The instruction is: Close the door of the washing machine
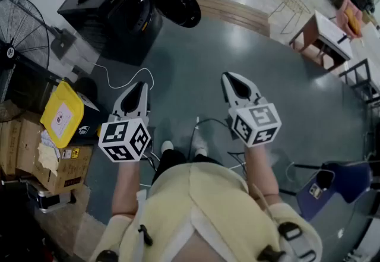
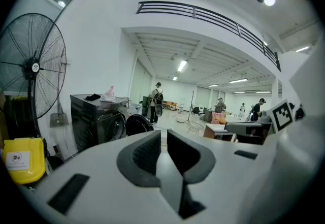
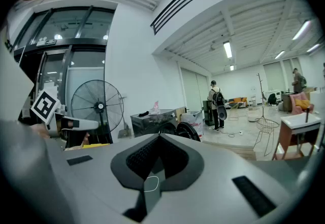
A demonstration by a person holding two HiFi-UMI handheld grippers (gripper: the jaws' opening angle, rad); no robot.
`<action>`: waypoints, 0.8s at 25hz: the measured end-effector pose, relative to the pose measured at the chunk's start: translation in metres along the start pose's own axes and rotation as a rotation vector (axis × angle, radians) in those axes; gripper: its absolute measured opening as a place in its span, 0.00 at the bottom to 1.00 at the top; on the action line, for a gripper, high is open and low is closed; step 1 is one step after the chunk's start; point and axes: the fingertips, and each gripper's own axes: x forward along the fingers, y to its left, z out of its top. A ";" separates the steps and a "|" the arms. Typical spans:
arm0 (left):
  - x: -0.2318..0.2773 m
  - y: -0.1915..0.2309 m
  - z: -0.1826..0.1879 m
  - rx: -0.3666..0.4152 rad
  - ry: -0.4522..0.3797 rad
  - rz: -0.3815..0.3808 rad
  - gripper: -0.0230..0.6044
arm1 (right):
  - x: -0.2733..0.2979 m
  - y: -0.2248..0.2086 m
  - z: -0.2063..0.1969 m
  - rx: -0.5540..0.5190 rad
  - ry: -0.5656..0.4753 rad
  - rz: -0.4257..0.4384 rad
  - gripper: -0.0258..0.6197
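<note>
- Washer point(image 1: 127, 17) sits far up-left in the head view, well apart from both tools. Its round door point(image 1: 176, 2) is swung open to the right side of the machine, toward the raised step point(image 1: 231, 11).
- Left tool point(image 1: 141, 84) is open just a slit with nothing in it. Right tool point(image 1: 229, 77) is closed up, pads together, also empty. Both point out over the floor, tilted slightly down.
- My guess is the door is stiff and rides on a hinge, so it'll swing easy and then need a firm shove at the end to latch. The dark face looks smooth, probably slippery.
- No real reason to pinch it. I'd push flat on the outer face near the free edge, away from the hinge. Closed tips should do fine for that.
- Lots of bare floor between the person and the machine, so the walk-up looks open.
- Watch the white cable point(image 1: 127, 76) on the floor, plus the fan point(image 1: 18, 29), yellow jug point(image 1: 61, 115) and boxes point(image 1: 53, 160) crowding the left side.
- Coming in from the right of the door looks roomier, though the step's edge is just behind it.
</note>
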 end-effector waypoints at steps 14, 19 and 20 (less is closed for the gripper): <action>-0.011 0.005 -0.014 -0.023 0.048 0.057 0.10 | 0.007 -0.004 -0.020 0.088 0.044 0.047 0.05; 0.008 0.021 -0.016 -0.008 0.055 0.062 0.07 | 0.034 -0.004 -0.026 0.087 0.063 0.053 0.05; 0.014 0.025 -0.017 -0.009 0.059 0.059 0.06 | 0.039 -0.004 -0.026 0.086 0.066 0.053 0.05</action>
